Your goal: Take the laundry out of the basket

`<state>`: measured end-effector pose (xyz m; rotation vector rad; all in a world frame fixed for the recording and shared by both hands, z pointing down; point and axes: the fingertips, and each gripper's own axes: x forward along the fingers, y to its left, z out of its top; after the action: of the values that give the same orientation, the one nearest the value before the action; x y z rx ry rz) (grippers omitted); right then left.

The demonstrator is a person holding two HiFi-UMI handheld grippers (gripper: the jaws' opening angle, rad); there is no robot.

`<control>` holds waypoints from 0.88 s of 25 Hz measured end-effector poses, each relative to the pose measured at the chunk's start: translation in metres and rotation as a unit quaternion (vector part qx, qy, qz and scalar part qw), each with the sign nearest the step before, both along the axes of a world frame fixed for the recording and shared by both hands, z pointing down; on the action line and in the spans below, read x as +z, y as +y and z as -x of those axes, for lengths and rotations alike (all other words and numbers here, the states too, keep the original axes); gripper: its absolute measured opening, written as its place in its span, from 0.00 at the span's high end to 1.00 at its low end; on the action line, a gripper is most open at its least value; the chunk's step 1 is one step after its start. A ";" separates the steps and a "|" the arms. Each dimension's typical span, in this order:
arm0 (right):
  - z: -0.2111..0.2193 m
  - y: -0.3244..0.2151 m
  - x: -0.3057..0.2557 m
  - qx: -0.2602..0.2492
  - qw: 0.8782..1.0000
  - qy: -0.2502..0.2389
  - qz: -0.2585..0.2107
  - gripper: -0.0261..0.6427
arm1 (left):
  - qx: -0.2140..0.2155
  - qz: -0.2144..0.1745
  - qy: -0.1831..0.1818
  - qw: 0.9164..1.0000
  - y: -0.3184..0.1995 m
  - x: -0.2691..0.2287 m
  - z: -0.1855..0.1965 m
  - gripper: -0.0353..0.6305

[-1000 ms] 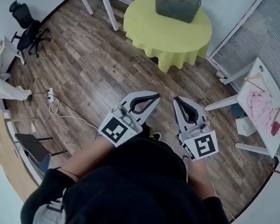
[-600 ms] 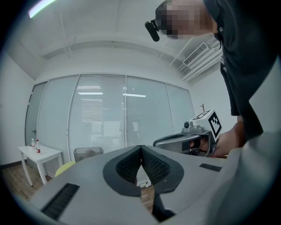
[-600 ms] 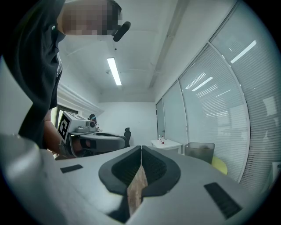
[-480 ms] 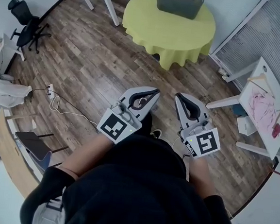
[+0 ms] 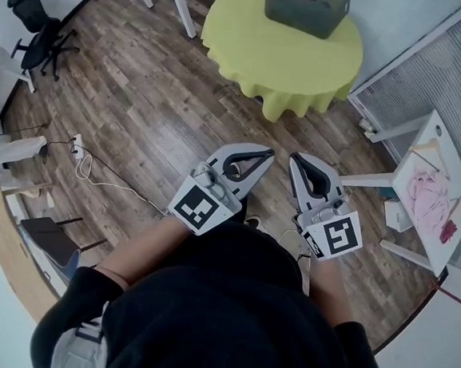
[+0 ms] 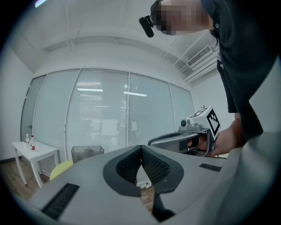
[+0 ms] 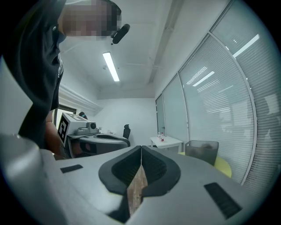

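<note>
One grey basket (image 5: 304, 9) is cut off at the top edge.

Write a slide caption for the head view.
Person holding the left gripper and right gripper, both shut and empty, facing the grey basket on a yellow-clothed round table.

No readable words, numbers, brand names or labels in any view. Only signs present: coded black-and-white square patterns, no letters. Left marker (image 5: 204, 210) on cube of left tool (image 5: 267, 153); right marker (image 5: 337, 237) on cube of right tool (image 5: 295, 158). Right marker also seen at an angle in left gripper view, left marker likewise in right gripper view. Bottles (image 6: 29, 141) on small white bench (image 6: 37, 152), labels too small to read.
</note>
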<state>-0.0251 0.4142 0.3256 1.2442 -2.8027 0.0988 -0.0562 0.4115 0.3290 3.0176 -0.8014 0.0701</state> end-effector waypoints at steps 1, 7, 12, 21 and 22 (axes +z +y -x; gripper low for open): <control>0.001 -0.008 0.000 0.000 1.000 0.000 0.001 0.92 | 0.000 0.002 0.001 1.000 -0.008 0.000 0.000 0.93; 0.007 -0.054 0.001 0.002 1.000 0.001 0.005 0.92 | 0.003 0.006 0.004 1.000 -0.057 0.001 0.004 0.93; 0.012 -0.091 -0.002 0.005 1.000 0.000 0.006 0.92 | 0.008 0.003 0.008 1.000 -0.095 -0.002 0.008 0.93; 0.017 -0.144 -0.002 0.030 0.999 -0.017 0.006 0.92 | 0.026 -0.005 0.012 1.000 -0.151 -0.005 0.015 0.93; 0.018 -0.147 -0.002 0.032 0.999 -0.021 0.007 0.92 | 0.028 -0.005 0.012 1.000 -0.155 -0.005 0.017 0.93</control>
<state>-0.0434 0.2669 0.3240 1.3433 -2.7927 0.1502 -0.0728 0.2561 0.3240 3.0445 -0.7187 0.0295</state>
